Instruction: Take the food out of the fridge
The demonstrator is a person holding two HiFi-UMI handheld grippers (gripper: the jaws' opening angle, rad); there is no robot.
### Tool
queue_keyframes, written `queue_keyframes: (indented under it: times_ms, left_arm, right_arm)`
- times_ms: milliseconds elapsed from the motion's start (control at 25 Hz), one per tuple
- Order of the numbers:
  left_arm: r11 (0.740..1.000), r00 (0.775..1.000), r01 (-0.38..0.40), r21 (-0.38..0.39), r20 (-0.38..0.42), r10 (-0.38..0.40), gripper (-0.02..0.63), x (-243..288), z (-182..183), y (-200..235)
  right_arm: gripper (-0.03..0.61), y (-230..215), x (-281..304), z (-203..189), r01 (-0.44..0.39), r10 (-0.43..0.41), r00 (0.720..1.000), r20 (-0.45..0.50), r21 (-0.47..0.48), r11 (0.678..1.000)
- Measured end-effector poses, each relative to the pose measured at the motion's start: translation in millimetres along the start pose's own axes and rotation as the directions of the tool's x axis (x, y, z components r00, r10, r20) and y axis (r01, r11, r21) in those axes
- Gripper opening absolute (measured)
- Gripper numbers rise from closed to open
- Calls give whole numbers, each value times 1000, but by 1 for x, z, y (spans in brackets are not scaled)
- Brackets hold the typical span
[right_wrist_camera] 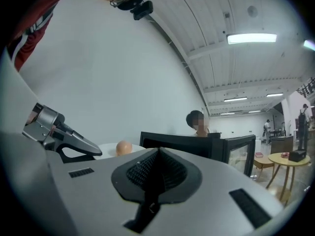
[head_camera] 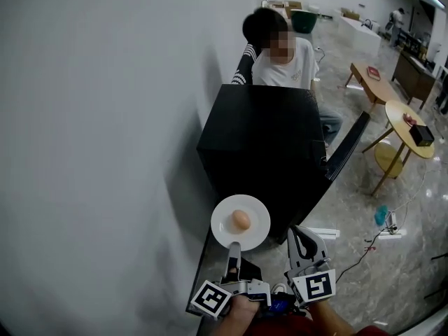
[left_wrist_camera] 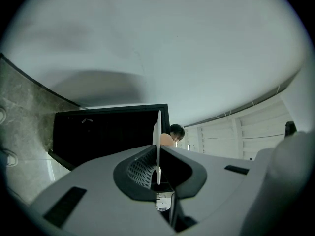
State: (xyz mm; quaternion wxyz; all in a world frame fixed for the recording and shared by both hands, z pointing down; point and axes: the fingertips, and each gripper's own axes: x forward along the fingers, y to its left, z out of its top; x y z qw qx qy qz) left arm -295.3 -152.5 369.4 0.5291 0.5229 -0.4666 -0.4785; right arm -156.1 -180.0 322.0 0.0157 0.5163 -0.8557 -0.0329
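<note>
White and round, the plate (head_camera: 222, 234) carrying a brown egg (head_camera: 241, 220) is hanging clear of the black box-shaped fridge (head_camera: 266, 138), whose door (head_camera: 346, 145) is standing open. The left gripper (head_camera: 234, 248) is clamping the plate's rim in its fingers, while the right gripper (head_camera: 298, 238) is keeping its fingers together, empty. The food is looking already out; setting it down is seemingly remaining.

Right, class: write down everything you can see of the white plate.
The white plate is round, shallow, plain, perhaps ceramic. It is held level in the air, near rim pinched in the shut jaws of the left gripper. One brown egg sits at its middle. The black fridge stands behind it.
</note>
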Motion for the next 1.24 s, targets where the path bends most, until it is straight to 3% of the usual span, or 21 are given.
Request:
queue_keyframes:
  times_ms: [440, 640, 960, 1120, 1240]
  left_arm:
    - [1000, 1000, 15, 11, -5, -15, 26, -2, 1, -5]
    - [1000, 1000, 1, 11, -5, 0, 26, -5, 1, -4]
    - [1000, 1000, 6, -3, -1, -6, 26, -3, 0, -5]
    - [1000, 1000, 3, 4, -2, -3, 26, 0, 0, -2]
    - [1000, 1000, 2, 7, -4, -2, 26, 3, -1, 1]
  right_arm:
    - [21, 7, 3, 9, -25, 24, 999, -25, -45, 999]
    - [21, 12, 5, 19, -43, 43, 999, 7, -51, 998]
    - [21, 7, 7, 14, -30, 28, 999, -43, -62, 998]
    - [21, 9, 12, 20, -36, 37, 999, 35, -36, 999]
    - [21, 8, 15, 19, -41, 42, 998, 38, -41, 998]
